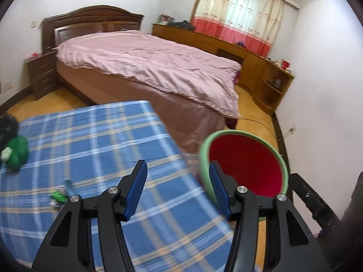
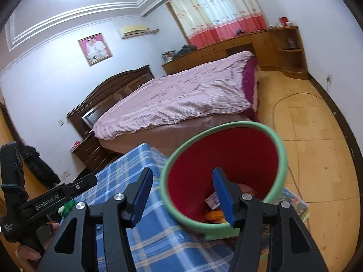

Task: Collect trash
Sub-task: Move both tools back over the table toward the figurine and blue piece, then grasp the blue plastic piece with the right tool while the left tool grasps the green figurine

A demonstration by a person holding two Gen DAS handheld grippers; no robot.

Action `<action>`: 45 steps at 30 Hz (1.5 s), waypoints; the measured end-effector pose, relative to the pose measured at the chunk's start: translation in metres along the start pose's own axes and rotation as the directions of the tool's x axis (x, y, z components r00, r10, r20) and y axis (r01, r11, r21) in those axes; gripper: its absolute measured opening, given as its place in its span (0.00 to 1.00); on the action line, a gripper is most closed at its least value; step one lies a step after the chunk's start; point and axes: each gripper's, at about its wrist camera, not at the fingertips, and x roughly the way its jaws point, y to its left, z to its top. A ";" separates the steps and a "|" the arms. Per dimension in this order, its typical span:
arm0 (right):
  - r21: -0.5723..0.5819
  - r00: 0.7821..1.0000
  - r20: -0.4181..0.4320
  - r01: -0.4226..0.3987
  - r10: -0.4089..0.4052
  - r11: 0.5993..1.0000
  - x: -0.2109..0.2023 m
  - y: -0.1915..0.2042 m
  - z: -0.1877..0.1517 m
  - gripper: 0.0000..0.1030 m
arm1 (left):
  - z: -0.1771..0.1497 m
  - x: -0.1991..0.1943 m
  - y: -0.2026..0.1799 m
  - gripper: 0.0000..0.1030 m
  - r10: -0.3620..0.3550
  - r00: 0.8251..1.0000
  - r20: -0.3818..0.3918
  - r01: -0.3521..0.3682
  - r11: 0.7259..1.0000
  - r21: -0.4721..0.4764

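Observation:
A red bin with a green rim (image 1: 238, 132) stands by the right edge of the blue plaid table (image 1: 102, 140). My left gripper (image 1: 177, 163) hangs open over that table edge, its right finger in front of the bin's rim, nothing between the pads. A small green wrapper (image 1: 59, 196) lies on the cloth to its left. In the right wrist view my right gripper (image 2: 182, 170) stands open just before the bin's rim (image 2: 226, 125), holding nothing. Inside lie an orange wrapper (image 2: 214, 215) and a pink-white packet (image 2: 212, 200).
A green soft object (image 1: 15, 153) and a dark thing sit at the table's far left. Something clear and blurred (image 1: 191, 161) sits at the table edge. A bed (image 1: 147, 63) lies beyond, with a wooden cabinet (image 1: 249, 56) behind it. A cable (image 2: 279, 104) runs over the floor.

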 end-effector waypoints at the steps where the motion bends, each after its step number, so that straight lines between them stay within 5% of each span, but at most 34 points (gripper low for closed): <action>1: -0.005 1.000 -0.005 -0.008 0.008 1.000 0.001 0.005 0.000 0.58 | -0.001 -0.004 0.007 0.55 0.011 1.000 0.003 -0.011 1.000 -0.009; 23: -0.149 0.965 -0.207 -0.193 0.160 0.970 0.046 0.127 -0.046 0.61 | -0.036 -0.059 0.136 0.55 0.268 0.962 -0.045 -0.271 0.958 -0.095; 30: -0.222 0.950 -0.277 -0.210 0.145 0.952 0.062 0.159 -0.071 0.61 | -0.054 -0.061 0.172 0.55 0.291 0.954 -0.078 -0.300 0.943 -0.148; 38: -0.273 0.925 -0.357 -0.239 0.132 0.932 0.087 0.186 -0.091 0.61 | -0.061 -0.062 0.198 0.55 0.381 0.921 -0.084 -0.389 0.907 -0.158; 45: -0.320 0.903 -0.416 -0.260 0.112 0.911 0.109 0.207 -0.108 0.61 | -0.071 -0.058 0.222 0.55 0.375 0.920 -0.116 -0.391 0.896 -0.208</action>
